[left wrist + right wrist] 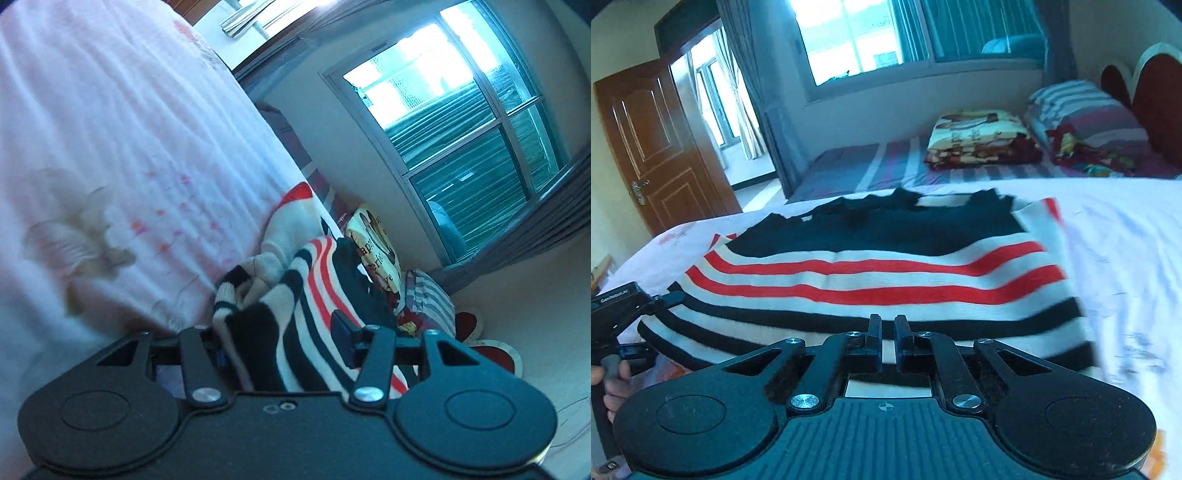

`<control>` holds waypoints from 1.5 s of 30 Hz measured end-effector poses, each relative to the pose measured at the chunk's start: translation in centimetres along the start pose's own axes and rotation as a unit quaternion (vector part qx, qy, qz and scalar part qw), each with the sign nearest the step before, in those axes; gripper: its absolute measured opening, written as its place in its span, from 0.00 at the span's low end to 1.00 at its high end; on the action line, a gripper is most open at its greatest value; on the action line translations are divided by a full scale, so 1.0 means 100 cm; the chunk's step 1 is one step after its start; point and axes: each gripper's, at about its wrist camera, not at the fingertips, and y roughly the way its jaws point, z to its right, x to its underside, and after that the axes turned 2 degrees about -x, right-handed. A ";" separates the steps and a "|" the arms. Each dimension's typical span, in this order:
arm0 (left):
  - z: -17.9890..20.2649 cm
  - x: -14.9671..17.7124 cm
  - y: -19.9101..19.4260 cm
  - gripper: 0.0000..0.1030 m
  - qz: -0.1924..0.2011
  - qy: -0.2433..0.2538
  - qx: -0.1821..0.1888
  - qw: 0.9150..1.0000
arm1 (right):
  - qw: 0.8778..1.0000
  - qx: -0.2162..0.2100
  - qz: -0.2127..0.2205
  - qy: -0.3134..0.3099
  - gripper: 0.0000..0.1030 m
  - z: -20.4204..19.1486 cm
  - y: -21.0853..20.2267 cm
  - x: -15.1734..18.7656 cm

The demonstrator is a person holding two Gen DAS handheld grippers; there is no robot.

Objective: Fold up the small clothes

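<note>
In the left wrist view the striped sweater [295, 317] bunches up so thickly between the fingers of the left gripper [284, 343] that one fingertip is buried in the knit and only the blue pad of the other finger [341, 338] shows clearly; the pale bedsheet [110, 147] beside it is blurred, and a brownish smudge on it cannot be made out. The left gripper's fingers stand fairly wide apart with a thick fold of the garment clamped between them. In the right wrist view the sweater [871, 273] lies spread across the white sheet of the bed [1126, 229], its black upper part farthest from the camera and its right edge smeared by motion. The right gripper [887, 332] has its fingers drawn nearly together, a narrow gap left between them, at the near hem; whether they pinch the fabric cannot be told, since the hem passes under them. At the left edge, part of the left gripper [624, 314] and a hand [609, 384] are cut off. A folded blanket [979, 136] and a striped pillow [1082, 110] lie beyond.
</note>
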 end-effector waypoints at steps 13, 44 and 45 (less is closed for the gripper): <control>-0.024 -0.005 0.008 0.17 -0.012 -0.058 0.014 0.998 | 0.999 -0.028 -0.031 -0.029 0.05 -0.028 0.074 -0.007; 0.233 0.148 0.035 0.25 -0.167 0.310 0.084 0.932 | 0.946 -0.033 0.107 0.304 0.66 0.128 -0.047 -0.013; 0.234 0.169 0.047 0.34 -0.189 0.324 0.076 0.924 | 0.939 -0.032 0.113 0.322 0.66 0.145 -0.061 -0.012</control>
